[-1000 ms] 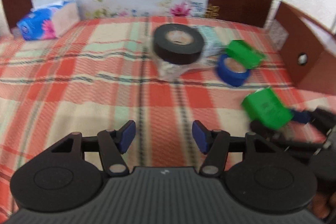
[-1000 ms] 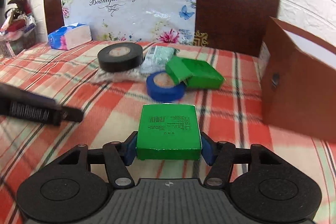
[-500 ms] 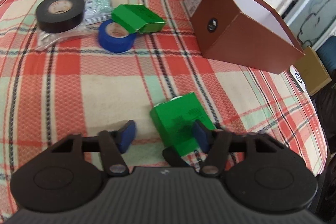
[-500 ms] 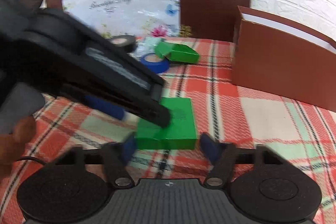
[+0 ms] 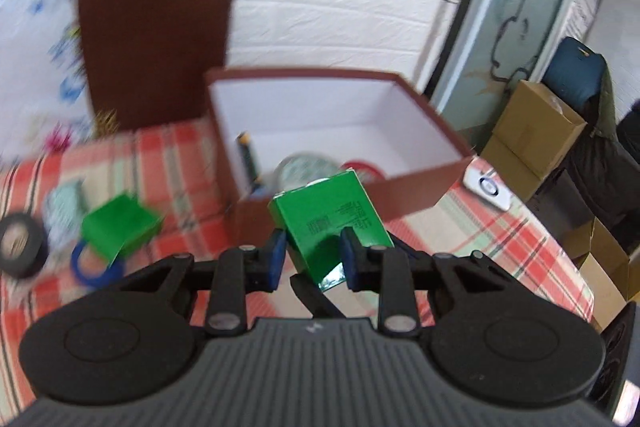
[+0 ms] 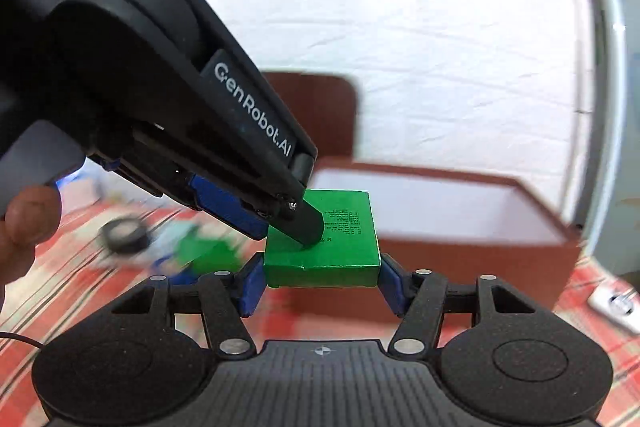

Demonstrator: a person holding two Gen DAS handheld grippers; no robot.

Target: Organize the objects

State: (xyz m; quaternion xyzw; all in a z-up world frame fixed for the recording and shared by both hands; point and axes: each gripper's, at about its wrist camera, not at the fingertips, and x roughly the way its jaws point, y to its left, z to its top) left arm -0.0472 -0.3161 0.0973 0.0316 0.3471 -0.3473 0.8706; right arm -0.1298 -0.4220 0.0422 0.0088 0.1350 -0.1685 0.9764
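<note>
Grip from two tools at once on the green box [image 5: 332,223], lifted clear of the plaid cloth [image 5: 480,239]. Pinches it across its two side edges with the right gripper [image 6: 320,283], blue pads flat against the cardboard at 9 and 3 o'clock. Clamps the same box top and bottom with the left gripper [image 5: 312,261], jaws just now closing on it, one black fingertip lying on the printed top face, the other under it; seems to touch on both faces, though blurred. Shows a thumb [image 6: 28,219] at 9 o'clock in the right wrist view.

At 12 o'clock just beyond the held box, the brown box [image 5: 420,183], open on top, white inside, near rim level with the green box's far edge. Holds a dark cylinder against its left wall, something round and pale, and something red; too blurred to name. Leaves bare white floor toward its far and right walls.

At 9 o'clock on the cloth, a second green box [image 5: 120,223] resting on a blue tape ring [image 5: 94,271], with a black tape roll [image 5: 20,243] further out. Open cloth at 3 o'clock, up to the table edge.
</note>
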